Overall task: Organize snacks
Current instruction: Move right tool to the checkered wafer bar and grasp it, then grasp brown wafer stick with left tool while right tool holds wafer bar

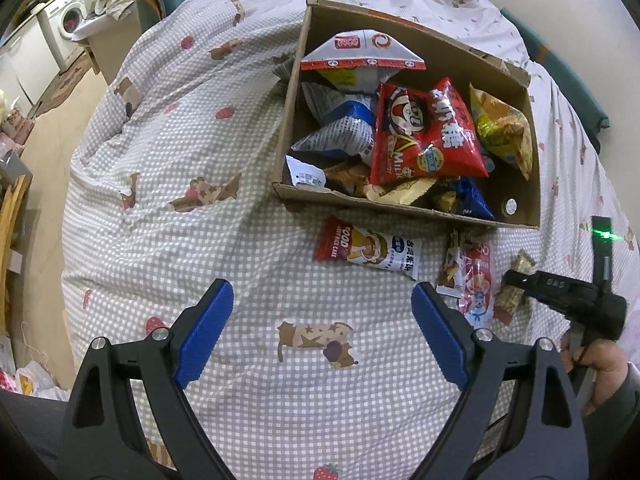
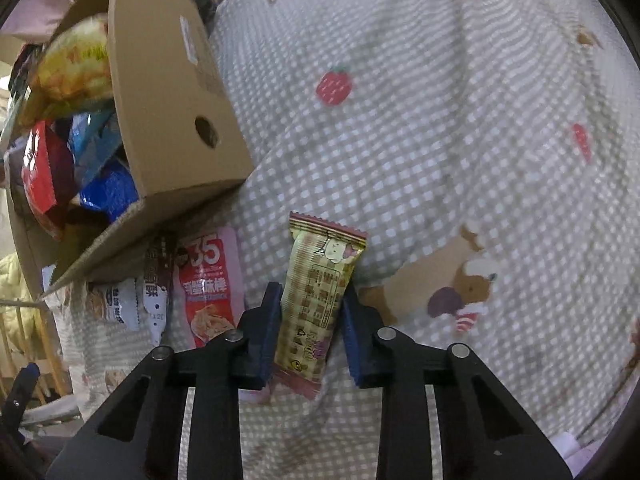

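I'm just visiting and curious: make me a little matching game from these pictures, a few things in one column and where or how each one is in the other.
Things:
1. left gripper
2. right gripper
3. red milk candy bag
4. rice cake pack

States or places:
A. lying on the checked bedspread, just outside the box
B. closed on a tan snack bar
C. inside the cardboard box, on top of the pile
D. jaws wide apart, nothing between them

Pairs: 1-D, 2-B, 3-C, 4-A
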`<state>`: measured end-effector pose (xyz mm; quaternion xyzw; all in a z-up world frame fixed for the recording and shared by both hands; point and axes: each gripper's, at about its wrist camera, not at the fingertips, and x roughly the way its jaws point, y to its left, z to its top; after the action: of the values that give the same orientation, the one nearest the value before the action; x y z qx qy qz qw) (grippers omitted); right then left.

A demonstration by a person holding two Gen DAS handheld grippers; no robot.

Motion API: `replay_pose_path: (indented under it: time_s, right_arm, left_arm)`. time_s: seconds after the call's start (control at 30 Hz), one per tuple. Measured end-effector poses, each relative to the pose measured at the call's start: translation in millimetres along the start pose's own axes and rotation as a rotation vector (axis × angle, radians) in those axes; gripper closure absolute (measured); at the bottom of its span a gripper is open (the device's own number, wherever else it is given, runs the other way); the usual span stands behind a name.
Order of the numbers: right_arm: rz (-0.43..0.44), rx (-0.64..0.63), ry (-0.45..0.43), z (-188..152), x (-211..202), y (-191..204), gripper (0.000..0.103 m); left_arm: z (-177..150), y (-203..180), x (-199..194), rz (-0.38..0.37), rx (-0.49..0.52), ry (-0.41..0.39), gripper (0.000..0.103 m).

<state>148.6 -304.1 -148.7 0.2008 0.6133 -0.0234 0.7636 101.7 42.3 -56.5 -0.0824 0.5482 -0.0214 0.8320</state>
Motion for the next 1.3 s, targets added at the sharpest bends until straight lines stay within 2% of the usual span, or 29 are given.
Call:
replay_pose_path:
  time_s: [0.17,0.27,0.47,0.67,0.77,0.9,1.03,1.1,1.2,1.23,1.27,1.3]
  right_arm:
    - [0.022,-0.003,-0.08,-7,-32,-9,0.076]
    - [0.126,-0.027,-0.1,-21,-55,-11,0.076]
    - [0.245,-0.066,-0.087,-52,-76,-1,0.076]
    - [0.231,-0.084,-0.115,-54,-85,4,0.076]
    - [0.234,-0.055,-0.105,-50,-79,-4,0.076]
    - [0.225,-0.025,-0.089,-42,-68,-11,0.076]
    - [0.235,-0.01,-0.092,-43,-70,-13,0.076]
    - [0.246,-0.008,-0.094,-43,-72,-14,0.076]
    - [0.253,-0.002,-0.096,-42,-74,-15,0.076]
    - [0.254,0.0,-0.097,-42,-74,-15,0.076]
    - [0.252,-0.001,-0.099,-42,-74,-15,0.076]
    - [0.25,-0.004,-0.099,-41,-73,-14,0.076]
  left_arm:
    - [-3,-6,4,0.009,0.022,0.001,0.014]
    - [-5,-10,6,0.002,0.04,0.002,0.014]
    - [-11,-40,18,-0.015,0.139,0.017,0.016]
    - [-17,-95,39,-0.049,0.285,0.066,0.026]
    - [-16,-122,58,-0.052,0.337,0.104,0.041]
    - [-8,-148,87,-0.04,0.364,0.149,0.043]
    - [-1,-162,110,-0.026,0.352,0.194,0.053]
    - [1,-165,116,-0.005,0.358,0.195,0.055]
    - [6,-167,125,0.008,0.352,0.205,0.065]
    - [8,-170,129,0.008,0.346,0.211,0.072]
    - [10,-170,133,0.009,0.342,0.215,0.085]
    - [11,-170,134,0.013,0.342,0.22,0.088]
